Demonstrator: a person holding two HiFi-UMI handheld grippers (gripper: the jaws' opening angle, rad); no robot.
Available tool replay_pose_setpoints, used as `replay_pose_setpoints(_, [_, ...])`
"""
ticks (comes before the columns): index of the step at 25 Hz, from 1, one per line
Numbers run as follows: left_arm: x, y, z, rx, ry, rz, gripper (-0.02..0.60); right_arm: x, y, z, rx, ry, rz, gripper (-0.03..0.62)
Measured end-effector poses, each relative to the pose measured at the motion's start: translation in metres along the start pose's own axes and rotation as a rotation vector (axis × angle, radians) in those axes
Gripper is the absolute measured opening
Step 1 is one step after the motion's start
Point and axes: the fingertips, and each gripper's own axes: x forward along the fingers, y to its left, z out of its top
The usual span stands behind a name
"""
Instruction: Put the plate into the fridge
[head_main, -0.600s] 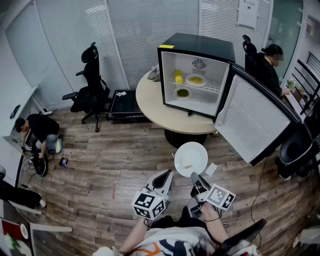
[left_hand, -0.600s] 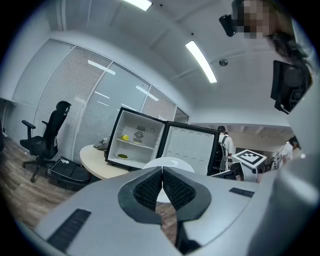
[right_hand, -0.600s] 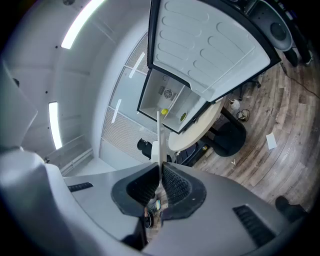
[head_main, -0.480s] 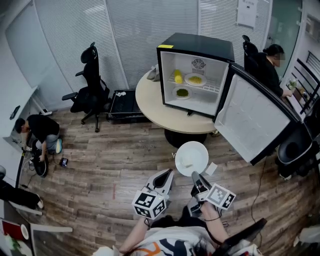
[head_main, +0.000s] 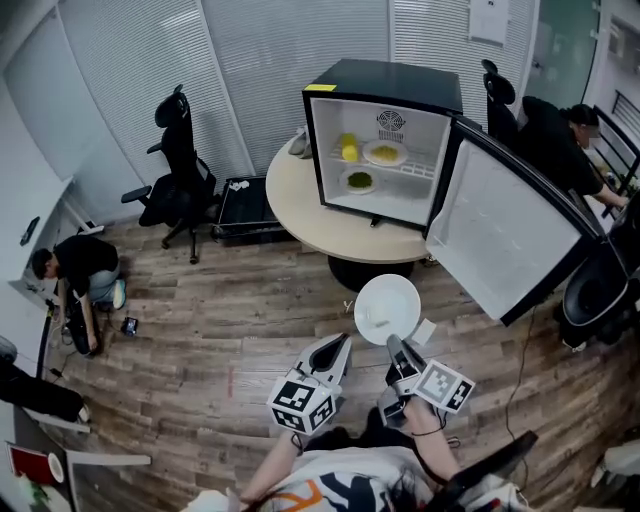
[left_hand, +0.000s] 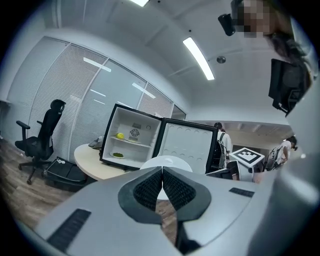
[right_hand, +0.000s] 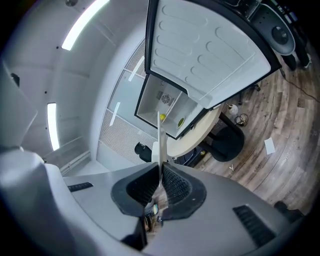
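Note:
A white plate (head_main: 388, 308) hangs over the wooden floor in front of the round table. My right gripper (head_main: 399, 349) is shut on its near rim. In the right gripper view the plate (right_hand: 160, 135) shows edge-on, rising from between the closed pads (right_hand: 171, 184). My left gripper (head_main: 335, 351) is beside it on the left, shut with nothing held; in its own view the jaws (left_hand: 162, 175) meet in front of the plate (left_hand: 167, 161). The black fridge (head_main: 385, 95) stands on the table with its door (head_main: 510, 235) swung wide open to the right.
Inside the fridge are a yellow item (head_main: 348, 150), a plate of yellow food (head_main: 385, 153) and a dish of green food (head_main: 360, 181). The round table (head_main: 300, 205) sits on a black pedestal. An office chair (head_main: 178, 170), a crouching person (head_main: 75, 265) and a person (head_main: 565, 145) stand around.
The head view has shifted slightly, and the plate sits a little nearer the table. The person at the back right has leaned further right. Both grippers keep their hold and spacing.

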Motion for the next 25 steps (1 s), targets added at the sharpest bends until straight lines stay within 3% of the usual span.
replay_pose_setpoints(25, [0.095,-0.004,0.000,-0.006,0.009,0.052,0.012,0.038,-0.054,0.077,-0.027,0.050,-0.019,0.026])
